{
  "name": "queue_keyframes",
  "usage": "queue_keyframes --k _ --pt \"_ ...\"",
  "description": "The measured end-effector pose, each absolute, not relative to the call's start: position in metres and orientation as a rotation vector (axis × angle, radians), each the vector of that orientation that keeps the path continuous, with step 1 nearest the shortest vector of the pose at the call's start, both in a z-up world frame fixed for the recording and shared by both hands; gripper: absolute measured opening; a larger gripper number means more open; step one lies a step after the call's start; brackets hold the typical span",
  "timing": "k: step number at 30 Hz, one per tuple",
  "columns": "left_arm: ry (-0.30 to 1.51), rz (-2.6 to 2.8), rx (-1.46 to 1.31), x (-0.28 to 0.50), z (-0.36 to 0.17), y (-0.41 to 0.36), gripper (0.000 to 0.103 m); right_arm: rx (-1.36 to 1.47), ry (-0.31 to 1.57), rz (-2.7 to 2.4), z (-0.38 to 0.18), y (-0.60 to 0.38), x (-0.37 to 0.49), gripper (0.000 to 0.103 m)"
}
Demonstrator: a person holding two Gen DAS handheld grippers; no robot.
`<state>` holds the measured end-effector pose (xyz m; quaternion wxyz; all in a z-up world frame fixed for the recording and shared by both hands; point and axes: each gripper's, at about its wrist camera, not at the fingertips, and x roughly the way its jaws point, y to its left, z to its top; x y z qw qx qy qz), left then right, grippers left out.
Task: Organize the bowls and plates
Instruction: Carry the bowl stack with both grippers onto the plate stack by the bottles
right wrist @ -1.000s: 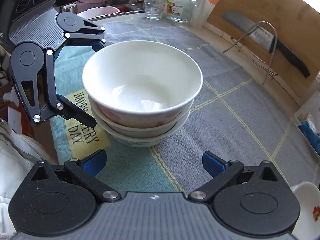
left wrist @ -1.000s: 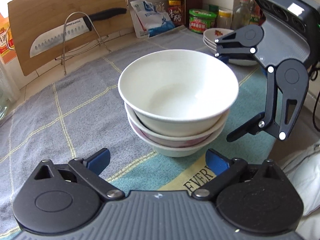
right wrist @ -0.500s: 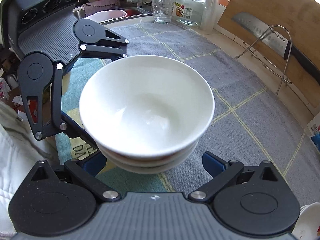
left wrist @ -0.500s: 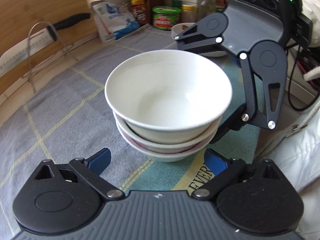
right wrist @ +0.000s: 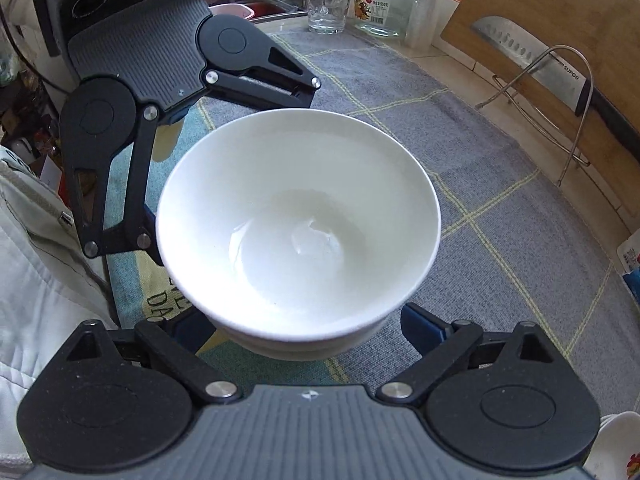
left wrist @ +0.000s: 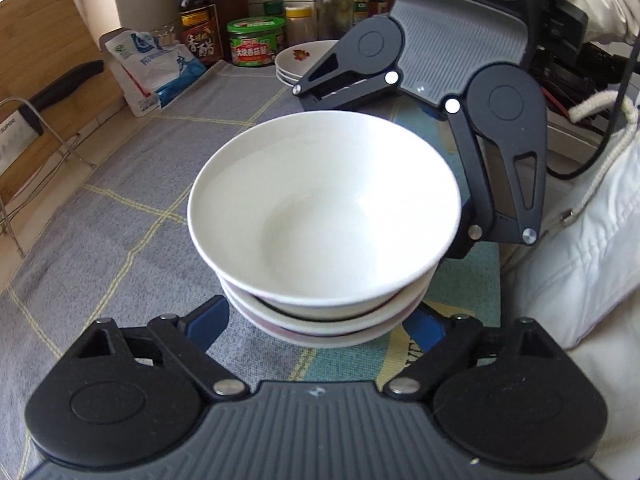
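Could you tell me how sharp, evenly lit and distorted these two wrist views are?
Left wrist: sharp stacked bowls, straight cloth stripes bowed by the fisheye, top left corner blown out. Right wrist: soft glare inside the top bowl, overexposed top right corner beyond the cutting board.

The counter (right wrist: 440, 54) carries a grey checked cloth (left wrist: 120, 216). At its centre rests the bowl stack (left wrist: 324, 216); plates (left wrist: 298, 60) at twelve o'clock, a wire rack (left wrist: 44, 156) at nine.

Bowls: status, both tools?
Left tool and right tool straddle bowls from opposite sides, jaws just closing, pads not seen pressing. Three bowls stacked on cloth. Nothing in the way.
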<state>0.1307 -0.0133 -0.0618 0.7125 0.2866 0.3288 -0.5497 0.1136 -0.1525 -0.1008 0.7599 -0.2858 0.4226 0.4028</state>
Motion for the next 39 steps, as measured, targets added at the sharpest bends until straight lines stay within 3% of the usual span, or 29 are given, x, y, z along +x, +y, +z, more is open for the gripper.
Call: queue_keyframes --k 8,27,39 --pt "0.728 -1.28 0.68 0.133 -0.06 -0.018 0.089 -0.616 0.937 0.928 -0.099 -0.152 0.116 0.088" --pt "0.743 -1.3 0.687 0.137 -0.057 -0.021 0.088 -0.605 0.952 0.917 -0.098 -0.15 0.114 0.088" --pt "0.699 -1.256 0.699 0.137 -0.033 -0.061 0.088 -0.63 0.897 0.925 -0.068 -0.191 0.114 0.088"
